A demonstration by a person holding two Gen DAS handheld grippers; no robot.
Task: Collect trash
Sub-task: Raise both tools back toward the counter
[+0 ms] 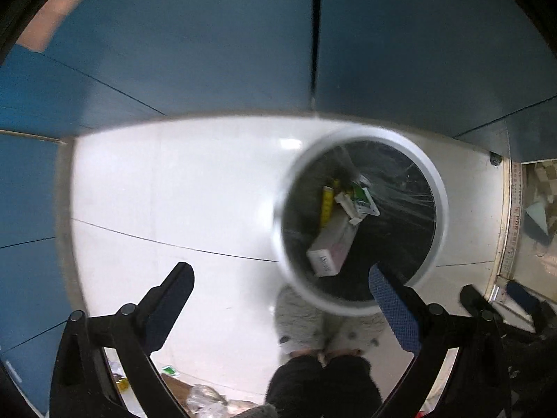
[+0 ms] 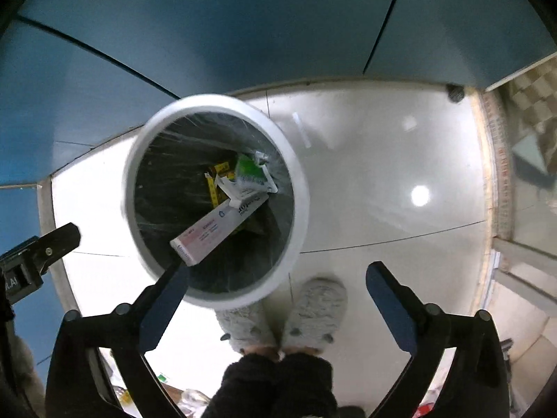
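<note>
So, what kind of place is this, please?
Probably indoors in a home, perhaps a hallway or corner: a glossy white tiled floor, blue wall panels, a lined bin and fluffy slippers suggest it.

Grey fuzzy slippers (image 2: 306, 313) stand on a glossy white floor (image 2: 383, 181) before blue panels (image 2: 243, 28).

A round white-rimmed bin (image 2: 299, 188) with a clear liner stands upright on the pale floor near the blue wall. Inside, a long white-and-pink carton (image 2: 217, 228) leans tilted; a yellow box (image 2: 212, 188) and green-white packet (image 2: 252, 172) lie deeper.
</note>
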